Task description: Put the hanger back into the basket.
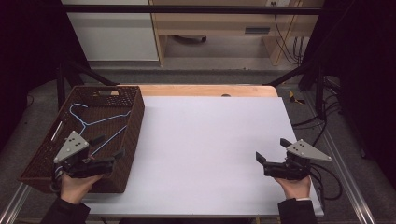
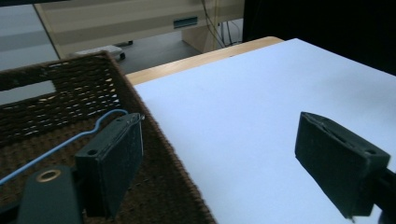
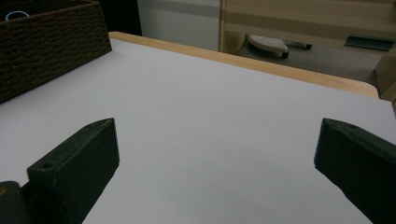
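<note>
A dark brown woven basket (image 1: 133,122) stands at the table's left, and a light blue wire hanger (image 1: 100,122) lies inside it. My left gripper (image 1: 108,146) hovers open over the basket's near right corner, nothing between its jaws. In the left gripper view the hanger's wire (image 2: 56,149) runs behind the left jaw, and the basket's rim (image 2: 154,135) passes between the jaws. My right gripper (image 1: 272,150) is held open over the white sheet (image 1: 205,154) near the table's front right, empty. The right gripper view shows the basket (image 3: 51,46) far off to the left.
The white sheet covers most of the wooden table (image 1: 205,90). Black frame bars (image 1: 187,9) cross at the back and slant down at both sides. Cables (image 1: 327,116) hang off the right edge. Pale cabinets (image 1: 112,37) stand on the floor beyond the table.
</note>
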### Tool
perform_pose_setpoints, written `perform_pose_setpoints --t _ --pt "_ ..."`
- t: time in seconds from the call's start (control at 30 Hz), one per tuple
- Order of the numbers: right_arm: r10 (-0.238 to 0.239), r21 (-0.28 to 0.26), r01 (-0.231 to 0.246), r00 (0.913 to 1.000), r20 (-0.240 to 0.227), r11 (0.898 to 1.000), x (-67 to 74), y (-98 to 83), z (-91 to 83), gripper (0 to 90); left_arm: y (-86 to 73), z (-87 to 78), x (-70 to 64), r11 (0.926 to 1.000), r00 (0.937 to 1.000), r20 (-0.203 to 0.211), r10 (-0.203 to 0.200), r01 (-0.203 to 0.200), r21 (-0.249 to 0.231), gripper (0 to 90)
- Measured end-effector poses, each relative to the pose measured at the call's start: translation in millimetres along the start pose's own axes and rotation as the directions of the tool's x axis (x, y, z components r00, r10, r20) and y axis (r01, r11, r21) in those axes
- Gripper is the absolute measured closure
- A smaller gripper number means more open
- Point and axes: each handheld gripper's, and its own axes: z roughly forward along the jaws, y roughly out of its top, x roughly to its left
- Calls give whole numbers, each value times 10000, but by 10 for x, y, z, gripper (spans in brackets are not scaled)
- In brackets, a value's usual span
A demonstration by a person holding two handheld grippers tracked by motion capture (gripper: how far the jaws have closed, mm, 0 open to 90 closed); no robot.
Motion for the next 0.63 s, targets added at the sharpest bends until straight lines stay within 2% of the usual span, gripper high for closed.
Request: perform_pose_setpoints --t 0.23,0.53,0.63 --pt "-93 -121 89 9994 -325 9999 17 -6 4 5 -96 74 -121 9999 9996 265 106 -106 22 138" --pt "-138 -182 130 9988 -474 9998 26 -11 7 5 -184 189 -176 9996 9985 545 -21 7 266 127" --pt "-180 -195 169 9981 -584 9997 30 -12 8 5 -191 198 -186 9997 9988 499 3 -15 236 127"
